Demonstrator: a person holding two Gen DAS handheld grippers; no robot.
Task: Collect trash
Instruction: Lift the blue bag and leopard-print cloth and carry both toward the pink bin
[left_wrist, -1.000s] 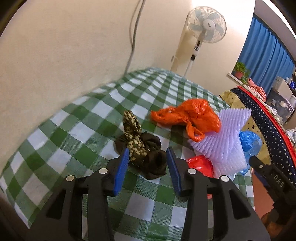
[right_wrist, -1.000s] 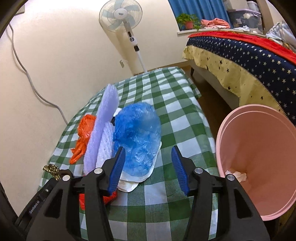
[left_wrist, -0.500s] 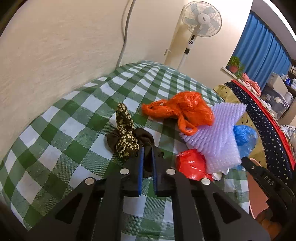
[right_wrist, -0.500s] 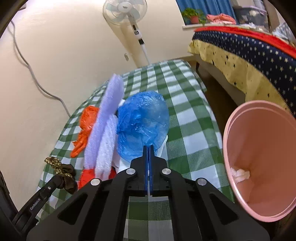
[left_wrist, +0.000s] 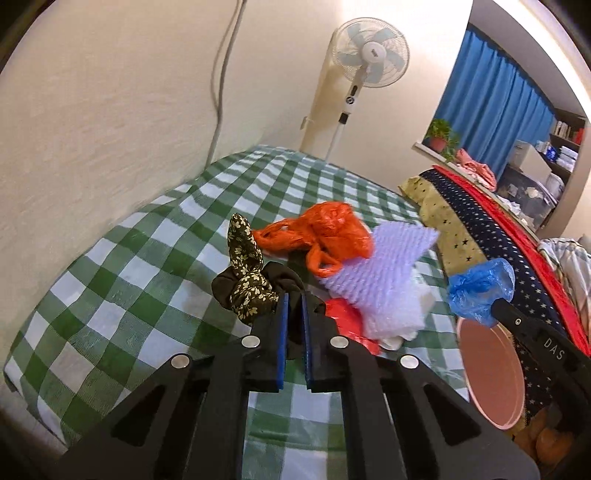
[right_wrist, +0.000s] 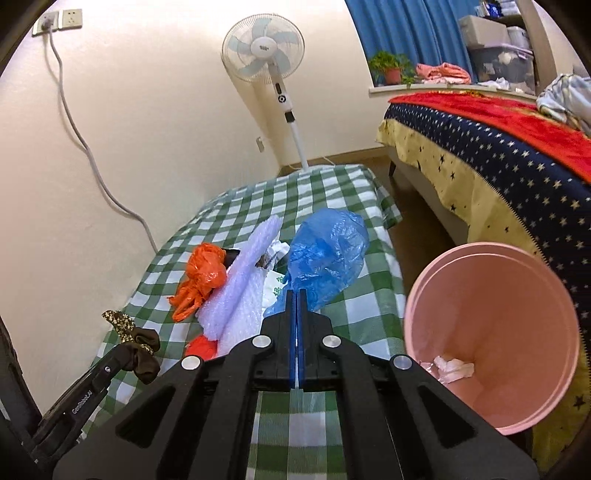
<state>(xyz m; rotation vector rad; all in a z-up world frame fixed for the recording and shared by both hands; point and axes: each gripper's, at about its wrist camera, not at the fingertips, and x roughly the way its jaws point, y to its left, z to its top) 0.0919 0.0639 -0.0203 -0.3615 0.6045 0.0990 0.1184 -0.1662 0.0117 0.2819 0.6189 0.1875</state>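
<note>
Both sets of jaws have shut since the earlier frames, and each catch now hangs clear of the checked cloth (left_wrist: 122, 266). At the left, your left gripper (left_wrist: 294, 300) is clamped on the dark scrunchie (left_wrist: 251, 291) by its near edge, so its patterned loop sticks up. Orange bag (left_wrist: 328, 229) and foam netting (left_wrist: 384, 266) remain in the middle pile (next in line, I'd judge). Your right gripper (right_wrist: 296, 295) pinches the blue bag (right_wrist: 325, 254) by its near edge, so it balloons free. Pink bin (right_wrist: 491, 284) waits at the near right, mouth tilted toward you.
</note>
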